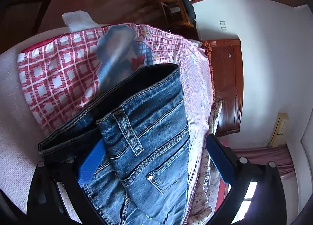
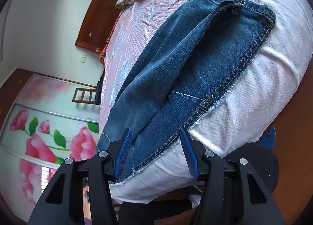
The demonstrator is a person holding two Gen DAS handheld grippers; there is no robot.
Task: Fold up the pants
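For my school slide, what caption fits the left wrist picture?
Wide-open left tool straddling the waistband of faded blue denim jeans on a red-and-white checked bed cover.

Blue denim pants lying flat on the bed, legs doubled one over the other. Waist end: dark waistband open, belt loop and riveted back pocket face up, over the pink checked cover. Leg end: frayed stitched hems, near the bed's white edge.
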